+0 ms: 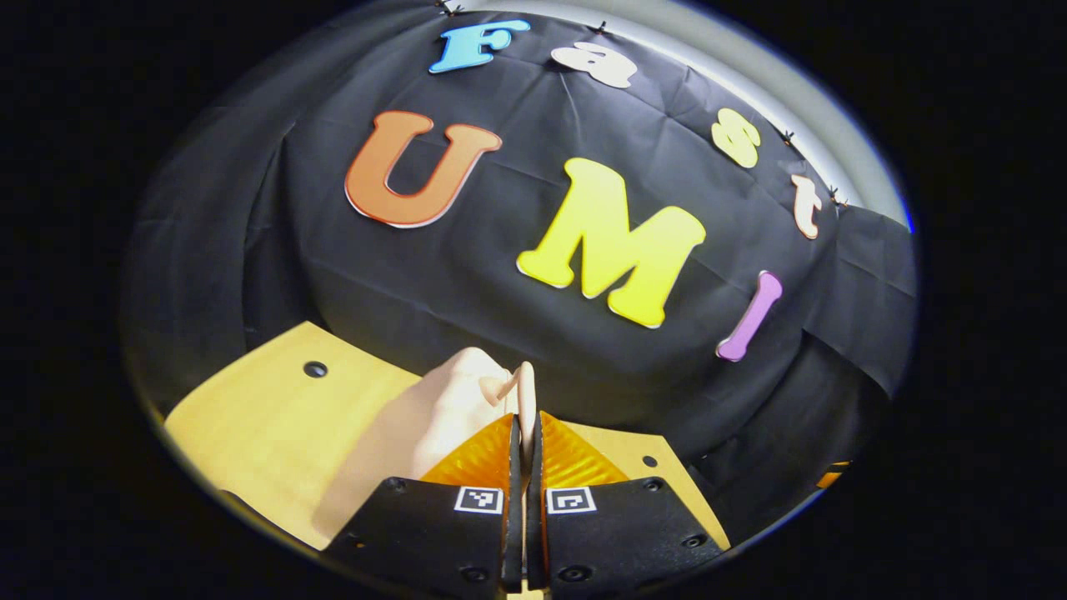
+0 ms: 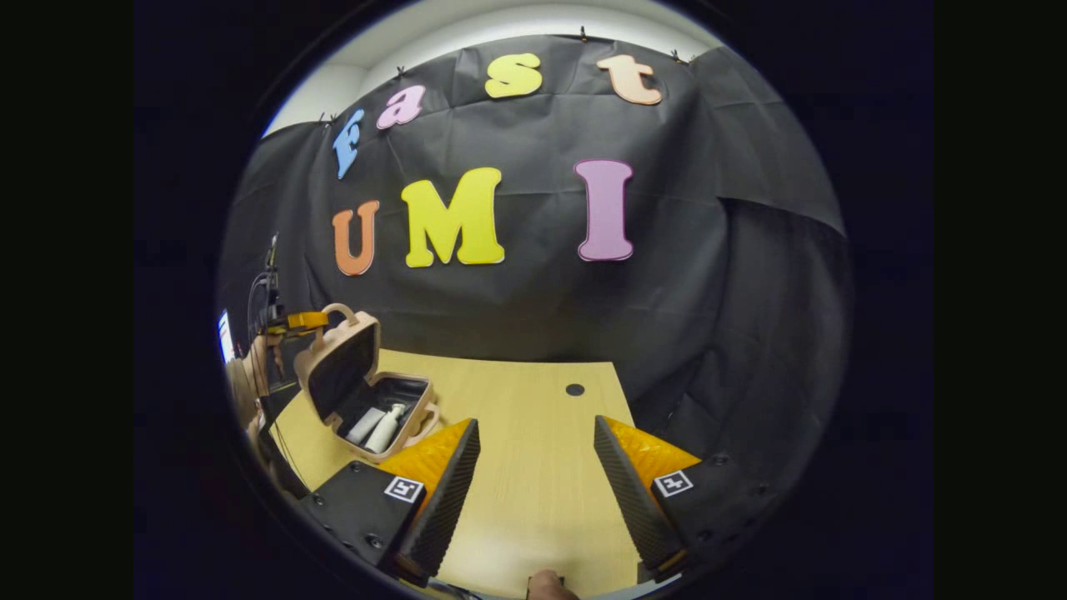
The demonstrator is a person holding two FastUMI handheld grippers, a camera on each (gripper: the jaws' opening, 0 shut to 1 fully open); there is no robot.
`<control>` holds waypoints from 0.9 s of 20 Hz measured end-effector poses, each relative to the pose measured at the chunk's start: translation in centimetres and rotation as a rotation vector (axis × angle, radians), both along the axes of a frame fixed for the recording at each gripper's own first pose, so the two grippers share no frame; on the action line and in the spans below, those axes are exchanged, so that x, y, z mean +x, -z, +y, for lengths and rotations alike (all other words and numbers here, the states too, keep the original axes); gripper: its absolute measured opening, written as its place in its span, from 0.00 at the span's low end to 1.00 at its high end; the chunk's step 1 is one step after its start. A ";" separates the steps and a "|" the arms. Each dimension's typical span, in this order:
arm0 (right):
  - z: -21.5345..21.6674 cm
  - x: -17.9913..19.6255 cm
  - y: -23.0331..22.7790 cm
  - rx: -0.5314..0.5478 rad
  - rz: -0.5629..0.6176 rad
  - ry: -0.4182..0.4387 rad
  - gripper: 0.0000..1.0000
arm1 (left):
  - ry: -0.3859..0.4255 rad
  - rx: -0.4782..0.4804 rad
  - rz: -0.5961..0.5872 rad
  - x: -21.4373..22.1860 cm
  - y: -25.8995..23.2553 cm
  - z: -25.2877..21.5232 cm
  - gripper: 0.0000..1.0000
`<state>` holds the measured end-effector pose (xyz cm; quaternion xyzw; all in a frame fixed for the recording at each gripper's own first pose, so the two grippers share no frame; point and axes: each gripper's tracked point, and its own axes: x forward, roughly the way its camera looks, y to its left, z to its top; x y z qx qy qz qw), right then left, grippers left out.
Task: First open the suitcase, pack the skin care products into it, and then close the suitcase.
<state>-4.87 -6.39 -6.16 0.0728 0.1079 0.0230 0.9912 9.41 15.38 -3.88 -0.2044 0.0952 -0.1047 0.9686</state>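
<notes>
Two grippers: left gripper (image 1: 523, 433) pinched tight on suitcase (image 2: 363, 392) lid handle (image 1: 525, 392), lid up; right gripper (image 2: 533, 467) wide open, empty, suitcase off to its left w/ bottles (image 2: 379, 427) inside.

We see a dim booth with light from above, a bright counter (image 2: 533, 433), and bent, soft edges.
</notes>
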 end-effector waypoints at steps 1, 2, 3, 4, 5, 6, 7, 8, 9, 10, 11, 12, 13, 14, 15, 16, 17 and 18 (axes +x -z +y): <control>-0.2 -0.1 0.3 0.004 0.006 -0.006 0.81 | 0.029 0.003 0.013 -0.3 0.6 -1.7 0.05; -0.4 -0.3 0.5 0.014 0.008 -0.015 0.81 | 0.053 0.015 0.027 -0.3 1.4 -3.3 0.05; -0.5 -0.3 0.6 0.022 0.011 -0.019 0.77 | 0.076 0.035 0.046 -0.5 2.5 -4.8 0.05; -0.8 -0.2 1.0 0.027 0.018 -0.019 0.82 | 0.094 0.058 0.052 -0.4 3.5 -6.4 0.05; -1.2 -0.2 1.4 0.029 0.026 -0.019 0.82 | 0.114 0.080 0.068 -0.2 4.6 -7.9 0.05; -1.6 -0.4 1.7 0.031 0.032 -0.017 0.81 | 0.134 0.105 0.095 0.2 5.7 -9.4 0.05; -2.0 -0.4 2.0 0.035 0.037 -0.014 0.81 | 0.153 0.124 0.121 0.4 7.3 -10.7 0.05; -2.3 -0.4 2.3 0.040 0.042 -0.014 0.82 | 0.169 0.138 0.149 0.6 9.1 -11.7 0.05; -2.4 -0.5 2.5 0.047 0.047 -0.021 0.81 | 0.181 0.156 0.180 0.4 10.8 -12.6 0.05; -2.1 -0.4 3.0 0.053 0.050 -0.029 0.81 | 0.188 0.180 0.208 0.2 12.3 -13.3 0.05; -2.5 -0.1 3.1 0.055 0.049 -0.034 0.81 | 0.197 0.202 0.225 0.2 13.3 -14.1 0.05; -2.8 0.0 3.3 0.052 0.050 -0.035 0.77 | 0.204 0.219 0.248 0.2 14.5 -14.7 0.05; -3.1 0.0 3.6 0.046 0.054 -0.036 0.82 | 0.208 0.232 0.273 0.6 15.5 -15.2 0.05; -3.5 -0.1 3.9 0.041 0.059 -0.036 0.82 | 0.208 0.240 0.293 0.9 16.5 -15.8 0.05; -3.9 0.0 4.2 0.038 0.064 -0.032 0.82 | 0.207 0.248 0.308 0.8 16.8 -16.2 0.05; -4.4 0.1 4.3 0.041 0.069 -0.028 0.82 | 0.204 0.258 0.319 1.1 17.4 -16.5 0.06; -4.9 0.2 4.5 0.046 0.073 -0.023 0.82 | 0.205 0.269 0.329 1.3 18.0 -16.9 0.06; -5.2 0.4 4.9 0.053 0.080 -0.017 0.81 | 0.205 0.279 0.336 1.4 18.4 -17.1 0.06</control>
